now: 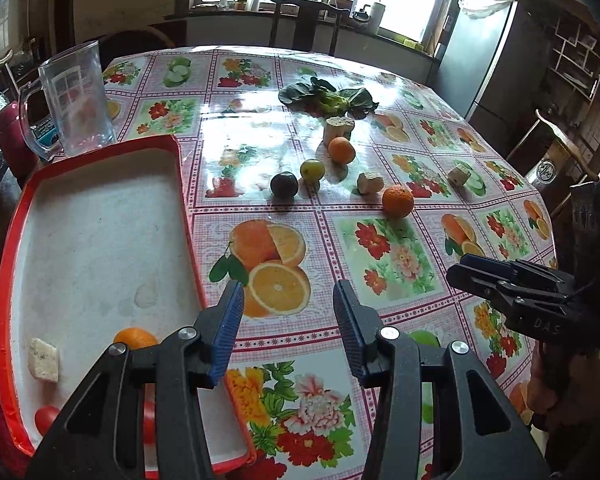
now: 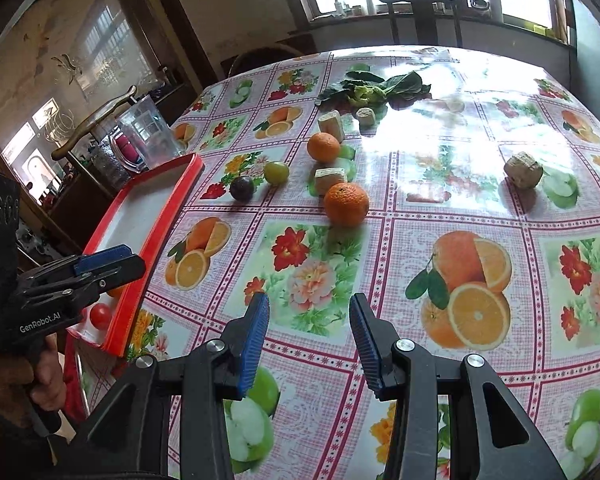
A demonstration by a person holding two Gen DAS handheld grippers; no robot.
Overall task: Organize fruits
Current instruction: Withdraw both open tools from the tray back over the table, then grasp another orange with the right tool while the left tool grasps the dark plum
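- Blue-padded fingers of the left gripper are standing apart with nothing between them, hanging over the tablecloth just beside the red tray.
- Right gripper is likewise gaping empty, pointing down at the cloth.
- One orange, a tomato and a pale chunk are lying inside the tray.
- Two oranges, the nearer and the farther, a dark plum and a green fruit are sitting mid-table, apart from the tray.
- Leafy greens are lying near the table's far side.
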